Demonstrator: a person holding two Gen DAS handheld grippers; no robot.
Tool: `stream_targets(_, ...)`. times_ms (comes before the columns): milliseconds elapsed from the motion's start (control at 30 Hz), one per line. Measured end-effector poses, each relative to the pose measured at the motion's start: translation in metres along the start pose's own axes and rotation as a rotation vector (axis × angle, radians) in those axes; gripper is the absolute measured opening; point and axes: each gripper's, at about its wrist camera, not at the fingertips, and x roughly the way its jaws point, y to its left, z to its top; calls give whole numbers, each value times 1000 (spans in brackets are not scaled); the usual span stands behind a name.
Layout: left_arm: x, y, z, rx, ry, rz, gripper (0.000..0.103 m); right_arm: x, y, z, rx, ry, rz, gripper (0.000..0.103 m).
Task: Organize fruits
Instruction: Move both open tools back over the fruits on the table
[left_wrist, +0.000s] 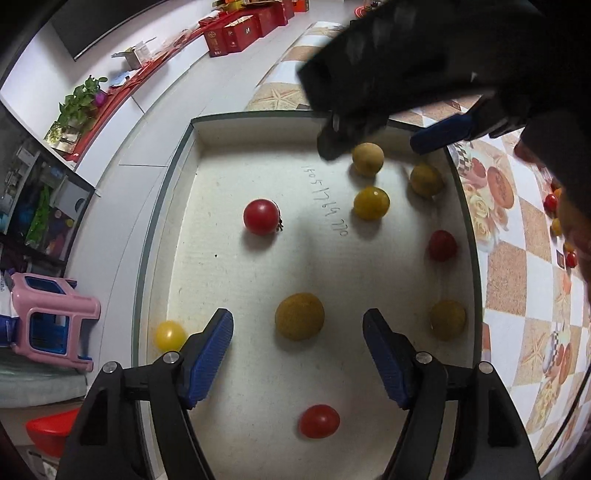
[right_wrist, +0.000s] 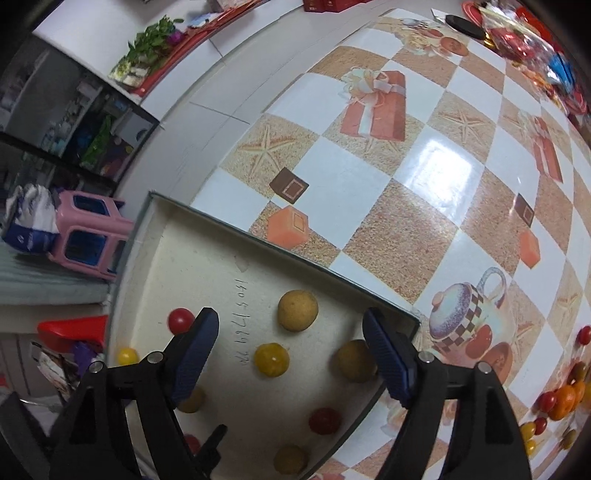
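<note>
Shallow white box (left_wrist: 166, 258) is sitting on a checkered tablecloth (right_wrist: 424, 192), holding loose round fruits lying apart: red cherry tomatoes (left_wrist: 261, 217), yellow ones (left_wrist: 371, 203), dull tan-skinned ones (left_wrist: 299, 316). Left gripper (left_wrist: 297, 334) is hovering over the box, jaws spread, a tan fruit lying below the gap. Right gripper (right_wrist: 290, 334) is hanging over the far corner, jaws likewise spread, pinching nothing. More small fruits (right_wrist: 561, 398) are showing at the cloth's edge, cut off. In the left view the right gripper's dark body is blurring across the top.

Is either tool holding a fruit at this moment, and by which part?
Nothing is held. The left tool and right tool are both open and empty above the fruits in the box.
</note>
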Motion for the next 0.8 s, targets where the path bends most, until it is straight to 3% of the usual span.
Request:
stream_targets(167, -9, -8, -1, 32, 14, 3, 74, -31, -12, -8, 37, -53, 32, 88)
stream_targets(300, -17, -22, -5, 65, 36, -7, 74, -57, -30, -31, 99, -102, 37, 98)
stream_targets(533, -27, -54, -11, 122, 65, -19, 74, -87, -98, -102, 287, -119, 25, 98)
stream_targets(800, -54, -112, -1, 234, 22, -73, 74, -119, -198, -192, 524, -131, -100, 98)
